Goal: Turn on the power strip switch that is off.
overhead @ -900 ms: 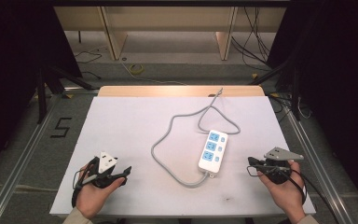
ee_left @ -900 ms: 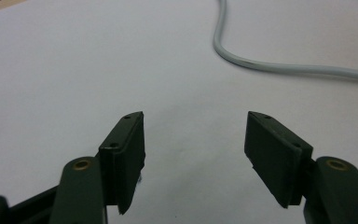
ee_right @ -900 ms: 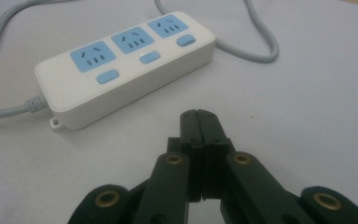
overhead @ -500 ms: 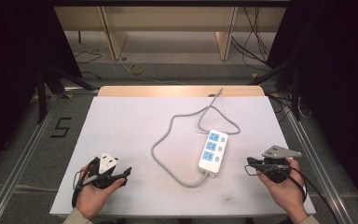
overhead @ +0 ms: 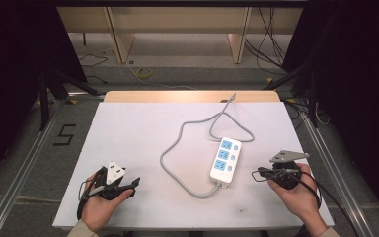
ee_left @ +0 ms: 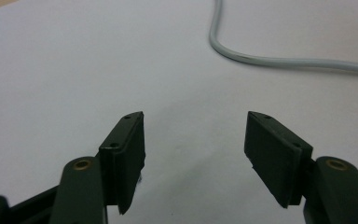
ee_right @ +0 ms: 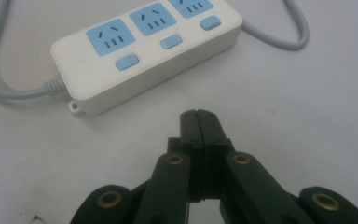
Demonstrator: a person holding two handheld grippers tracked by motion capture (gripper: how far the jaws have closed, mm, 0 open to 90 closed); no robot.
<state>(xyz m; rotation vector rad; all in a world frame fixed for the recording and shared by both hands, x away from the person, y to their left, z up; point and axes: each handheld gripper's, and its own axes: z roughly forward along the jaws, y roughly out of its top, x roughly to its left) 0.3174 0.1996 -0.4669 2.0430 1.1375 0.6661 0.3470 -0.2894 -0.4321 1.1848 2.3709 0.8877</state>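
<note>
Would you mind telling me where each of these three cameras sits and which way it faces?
High view: above the person's side, looking forward and down on the table; both hands, left tongs and right tongs show.
Left gripper view: rides the left tongs, open, facing bare tabletop and the grey cord.
Right gripper view: rides the right tongs, shut, facing the power strip.
Shared: strip and cord appear from above too.

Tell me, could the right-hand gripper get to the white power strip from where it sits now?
Probably yes. The right gripper rests beside the power strip, with bare table between them and nothing in the way. Its fingers are shut, though, so they would likely need to open before grasping it.
</note>
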